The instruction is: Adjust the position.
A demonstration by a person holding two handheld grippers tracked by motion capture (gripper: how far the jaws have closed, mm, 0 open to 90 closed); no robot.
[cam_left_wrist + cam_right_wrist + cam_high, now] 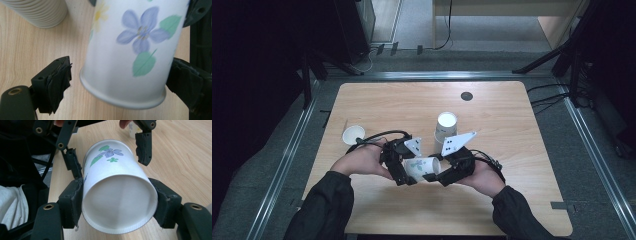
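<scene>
Wooden counter (512,200) on a dark floor with metal rails, most of its surface bare. Stack of ribbed cups (445,129) stands upright past my hands, and one small white cup (353,134) sits alone off to the left.

Flowered paper cup (422,166) lies sideways in the air between my two grippers, just above the counter, mouth toward the right one. My right gripper (119,203) has its jaws clamped on the cup near the rim, pads pressed against both sides. My left gripper (117,85) has its jaws apart: they straddle the base end with clear gaps to the wall.

Looks like a hand-over, left to right, with the transfer done. Next move as I judge it: back the left hand straight off along the cup's axis without clipping the base, keep the right squeeze light so the paper wall doesn't buckle.
</scene>
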